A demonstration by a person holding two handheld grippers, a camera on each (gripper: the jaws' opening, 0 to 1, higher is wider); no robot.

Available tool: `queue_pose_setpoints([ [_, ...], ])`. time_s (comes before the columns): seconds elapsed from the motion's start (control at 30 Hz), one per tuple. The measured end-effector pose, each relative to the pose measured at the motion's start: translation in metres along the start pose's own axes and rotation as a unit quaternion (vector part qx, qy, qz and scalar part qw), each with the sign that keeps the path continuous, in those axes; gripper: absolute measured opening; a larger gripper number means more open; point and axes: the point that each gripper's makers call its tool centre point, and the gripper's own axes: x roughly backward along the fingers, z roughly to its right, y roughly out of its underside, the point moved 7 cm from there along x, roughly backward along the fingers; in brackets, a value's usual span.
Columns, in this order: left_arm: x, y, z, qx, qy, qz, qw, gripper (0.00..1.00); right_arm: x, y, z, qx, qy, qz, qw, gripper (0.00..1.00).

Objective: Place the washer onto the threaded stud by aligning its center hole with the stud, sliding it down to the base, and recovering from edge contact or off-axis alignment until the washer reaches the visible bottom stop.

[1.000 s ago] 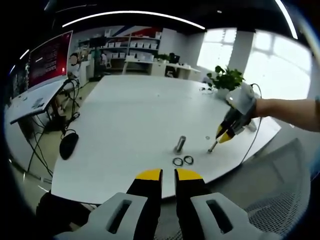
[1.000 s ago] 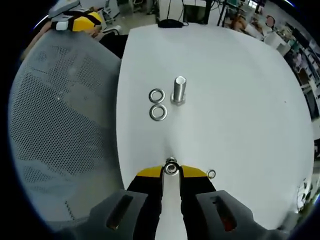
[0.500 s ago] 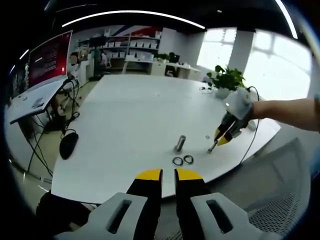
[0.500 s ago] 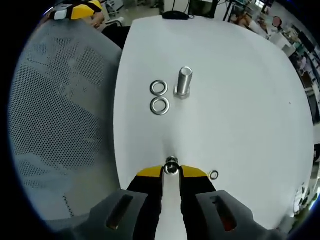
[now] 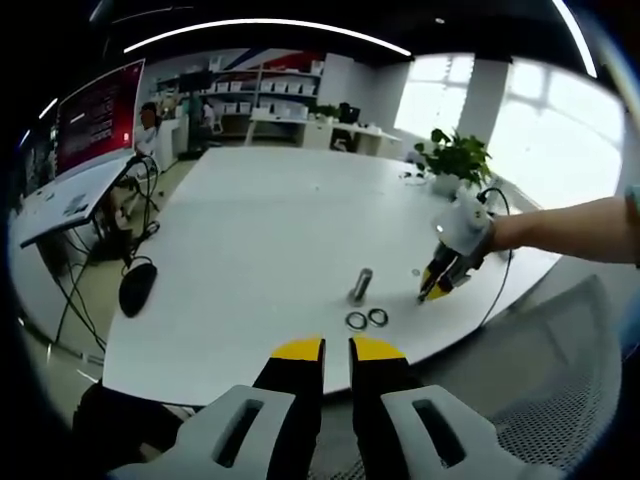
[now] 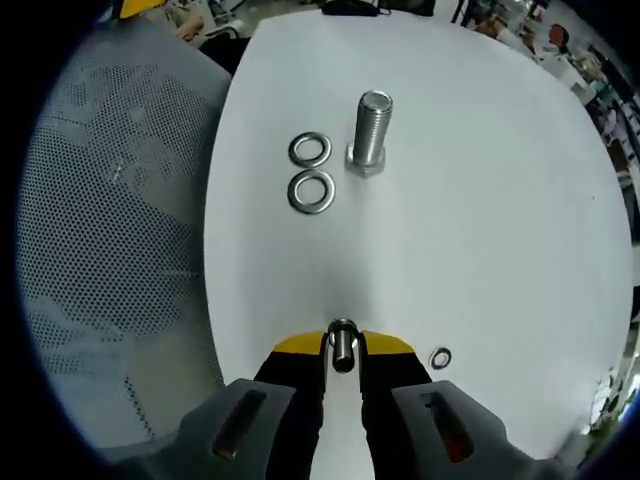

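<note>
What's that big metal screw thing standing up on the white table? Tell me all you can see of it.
The threaded stud is a silvery metal bolt standing on its hexagonal head, its threaded shaft rising to a flat round top. It stands by itself on the white table with nothing on its shaft. Two loose washers lie flat beside it, close but apart. In the left gripper view it shows small.
</note>
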Motion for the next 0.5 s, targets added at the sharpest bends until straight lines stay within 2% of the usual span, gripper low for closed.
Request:
queue_pose_setpoints([
  [0.4,-0.0002,-0.0004,-0.0004,0.0,-0.002,0.001,1.0,0.07,-0.0028,0.0006,0.0018,0.009,-0.006,0.001,0.9999,0.14],
  [0.47,-0.0001,-0.0004,-0.0005,0.001,-0.002,0.001,1.0,0.07,-0.0031,0.0004,0.0017,0.01,-0.008,0.003,0.9999,0.2],
  [0.5,-0.0001,-0.0004,-0.0005,0.001,-0.002,0.001,1.0,0.07,-0.0034,0.0004,0.0017,0.009,-0.007,0.003,0.9999,0.26],
])
